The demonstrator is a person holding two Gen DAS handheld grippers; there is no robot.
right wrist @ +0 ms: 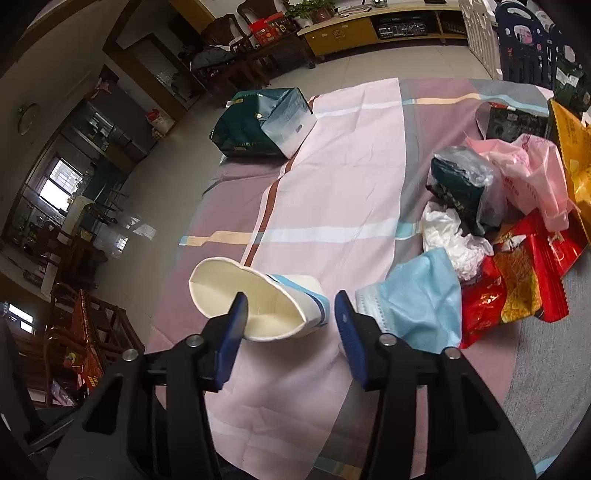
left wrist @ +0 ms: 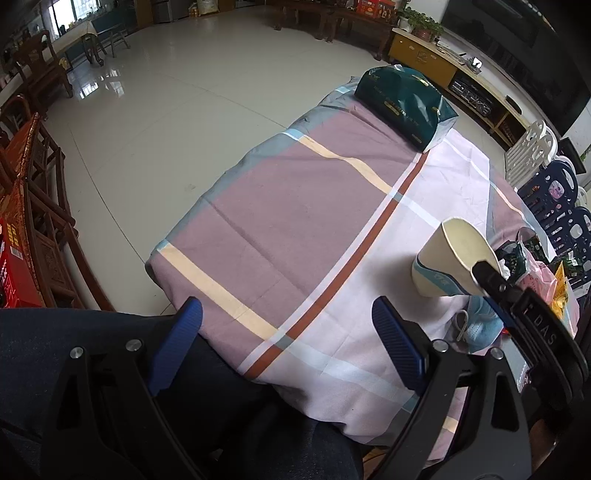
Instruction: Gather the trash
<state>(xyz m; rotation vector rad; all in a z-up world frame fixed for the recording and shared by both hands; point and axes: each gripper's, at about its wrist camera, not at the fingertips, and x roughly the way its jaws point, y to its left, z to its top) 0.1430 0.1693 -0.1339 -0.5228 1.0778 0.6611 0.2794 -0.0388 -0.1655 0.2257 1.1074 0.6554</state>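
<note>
A squashed white paper cup (right wrist: 258, 299) with a blue band sits between the fingers of my right gripper (right wrist: 291, 317); the jaws are closed in on its rim and side, and the cup is tilted above the cloth. It also shows in the left wrist view (left wrist: 450, 258), with the right gripper (left wrist: 491, 280) at its rim. My left gripper (left wrist: 288, 339) is open and empty over the near edge of the striped tablecloth (left wrist: 295, 206). A blue face mask (right wrist: 417, 299), white crumpled plastic (right wrist: 450, 236), red wrappers (right wrist: 517, 284), a pink bag (right wrist: 532, 173) and a dark packet (right wrist: 461, 181) lie at the right.
A dark green paper bag (right wrist: 258, 125) lies on its side at the far end of the table; it also shows in the left wrist view (left wrist: 402, 99). Wooden chairs (left wrist: 33, 206) stand at the left. Plastic fence panels (right wrist: 524, 40) and a yellow TV cabinet (right wrist: 369, 26) stand beyond.
</note>
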